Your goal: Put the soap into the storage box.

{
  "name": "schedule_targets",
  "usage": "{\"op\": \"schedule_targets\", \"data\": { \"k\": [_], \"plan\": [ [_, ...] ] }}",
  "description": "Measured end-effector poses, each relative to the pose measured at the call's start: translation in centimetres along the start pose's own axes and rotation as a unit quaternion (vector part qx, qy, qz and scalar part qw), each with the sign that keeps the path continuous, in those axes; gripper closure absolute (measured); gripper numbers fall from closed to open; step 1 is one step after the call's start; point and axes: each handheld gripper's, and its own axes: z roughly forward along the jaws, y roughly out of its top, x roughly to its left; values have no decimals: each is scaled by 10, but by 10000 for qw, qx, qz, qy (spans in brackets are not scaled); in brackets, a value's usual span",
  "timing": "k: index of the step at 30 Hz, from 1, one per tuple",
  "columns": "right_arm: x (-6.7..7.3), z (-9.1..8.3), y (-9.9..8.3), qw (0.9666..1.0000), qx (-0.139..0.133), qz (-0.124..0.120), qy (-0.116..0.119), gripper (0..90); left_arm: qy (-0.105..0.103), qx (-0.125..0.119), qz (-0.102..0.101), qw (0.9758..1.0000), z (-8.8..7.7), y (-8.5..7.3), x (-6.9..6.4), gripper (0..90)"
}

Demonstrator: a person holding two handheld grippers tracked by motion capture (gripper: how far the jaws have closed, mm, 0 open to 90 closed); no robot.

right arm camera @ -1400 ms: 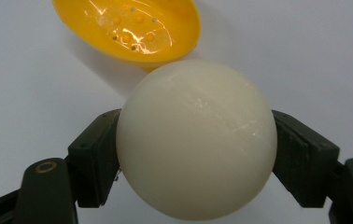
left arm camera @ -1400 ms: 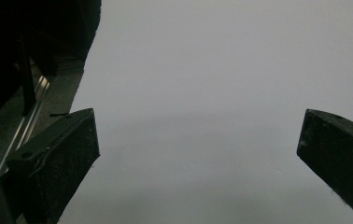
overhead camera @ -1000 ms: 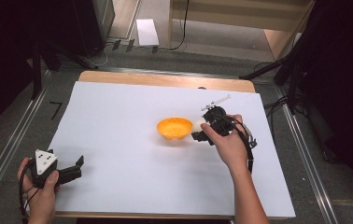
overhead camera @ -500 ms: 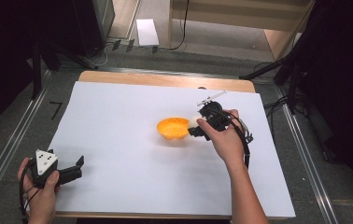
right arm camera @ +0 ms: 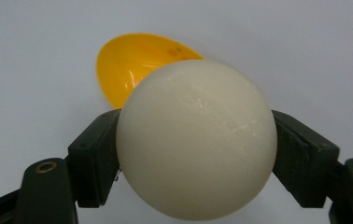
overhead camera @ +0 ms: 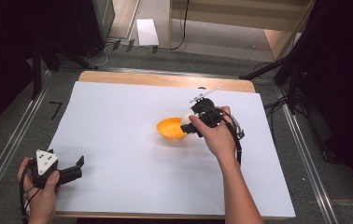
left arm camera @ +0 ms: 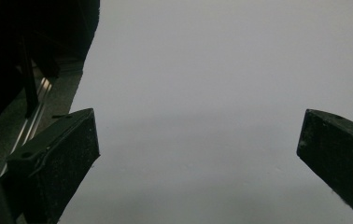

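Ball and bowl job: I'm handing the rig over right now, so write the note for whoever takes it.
Right gripper: shut on the white ball, one jaw on each side, held at the near edge of the orange bowl.
Left gripper: open, holding nothing, resting at the near left corner of the white sheet.
Bowl: mid-table on the sheet, upright; nothing can be seen in it.
Done: ball picked up and brought to the bowl.
Left: probably move the ball over the bowl, open the jaws, then pull the gripper away.

Black two-jaw tool (overhead camera: 74,169), grey three-cornered plate, trailing black cable; bare forearms.
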Motion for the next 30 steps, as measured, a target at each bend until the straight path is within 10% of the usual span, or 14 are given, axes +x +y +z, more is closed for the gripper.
{"op": "schedule_targets", "data": {
  "k": [30],
  "plan": [
    [16, 33, 19, 9998, 128, 123, -24, 248, -6, 31, 11, 10000, 1, 0, 0, 0]
  ]
}}
